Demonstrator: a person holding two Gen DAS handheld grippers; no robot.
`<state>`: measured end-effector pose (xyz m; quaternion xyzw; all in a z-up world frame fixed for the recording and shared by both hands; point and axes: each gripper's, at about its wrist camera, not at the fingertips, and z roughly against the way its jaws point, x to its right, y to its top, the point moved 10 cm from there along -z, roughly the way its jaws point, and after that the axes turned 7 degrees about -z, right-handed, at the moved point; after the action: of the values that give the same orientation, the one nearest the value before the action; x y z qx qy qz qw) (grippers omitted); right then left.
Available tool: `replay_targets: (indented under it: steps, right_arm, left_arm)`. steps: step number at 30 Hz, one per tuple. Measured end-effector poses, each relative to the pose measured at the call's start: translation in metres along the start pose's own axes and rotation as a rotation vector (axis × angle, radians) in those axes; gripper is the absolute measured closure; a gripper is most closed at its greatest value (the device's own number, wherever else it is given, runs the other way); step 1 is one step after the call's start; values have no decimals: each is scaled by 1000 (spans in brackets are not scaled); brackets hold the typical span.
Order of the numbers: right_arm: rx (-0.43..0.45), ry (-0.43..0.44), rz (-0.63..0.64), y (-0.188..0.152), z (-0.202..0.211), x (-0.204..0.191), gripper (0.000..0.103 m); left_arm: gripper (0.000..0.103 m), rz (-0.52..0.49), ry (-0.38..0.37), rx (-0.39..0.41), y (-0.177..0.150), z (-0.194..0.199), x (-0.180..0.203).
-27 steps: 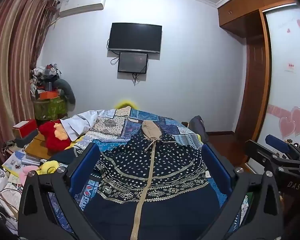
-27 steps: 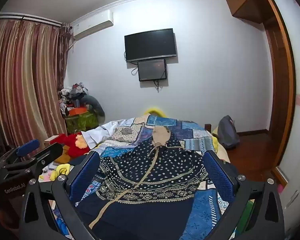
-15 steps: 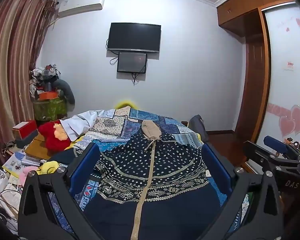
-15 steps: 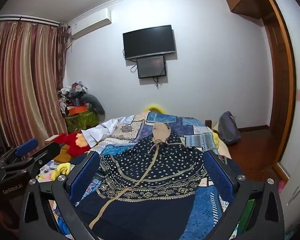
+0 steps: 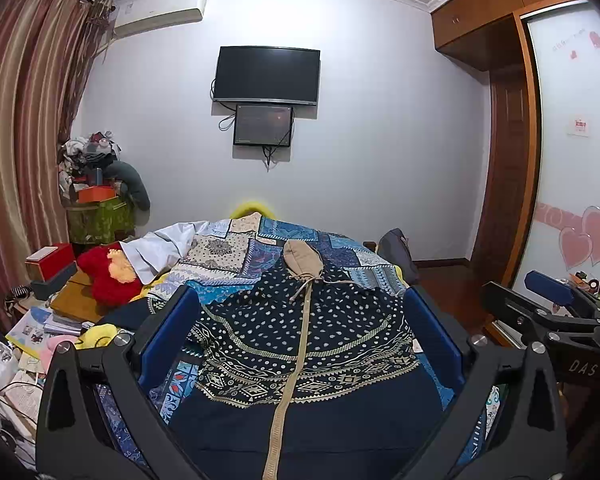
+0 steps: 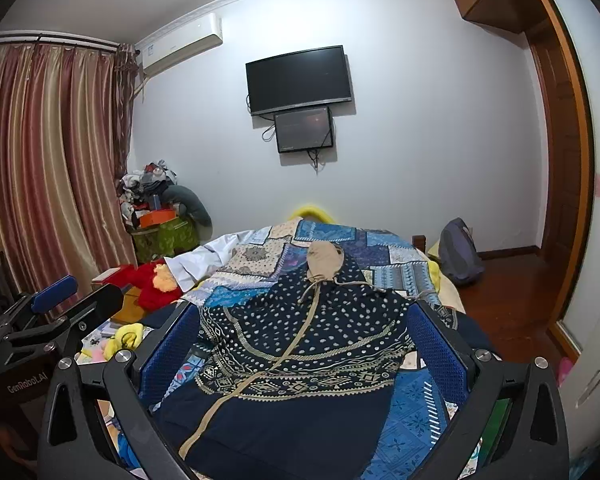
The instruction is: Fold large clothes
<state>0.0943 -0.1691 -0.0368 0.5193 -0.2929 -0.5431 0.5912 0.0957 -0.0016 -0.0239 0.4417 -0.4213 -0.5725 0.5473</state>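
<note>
A large navy hooded garment point(image 5: 300, 332) with white dots, patterned bands, a tan hood and a tan centre strip lies spread flat on the bed; it also shows in the right wrist view point(image 6: 300, 340). My left gripper point(image 5: 300, 320) is open and empty, held above the garment's near end. My right gripper point(image 6: 300, 328) is open and empty too, beside it to the right. Each gripper shows at the edge of the other's view: the right one point(image 5: 548, 312), the left one point(image 6: 52, 312).
The bed has a blue patchwork cover point(image 5: 300, 236). A red plush toy point(image 5: 108, 276), boxes and papers point(image 5: 32, 328) crowd the left side. A bag point(image 6: 458, 254) sits on the wooden floor at right. A wardrobe point(image 5: 508, 160) stands at right, curtains point(image 6: 48, 168) at left.
Both grippers have shifted only slightly; the view drifts a little. The garment has not moved and both jaws stay open.
</note>
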Motion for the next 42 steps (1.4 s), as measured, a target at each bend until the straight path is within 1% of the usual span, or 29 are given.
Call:
replay_targets:
  steps: [11,42]
  right_arm:
    - [2,6,4,-2,-1,-6,0]
    - [1,9,-1,4,-1,-2,0]
  left_arm:
    - [0,1,3,3,1,2,-1]
    - [0,7,-1,5,2,-2,-1]
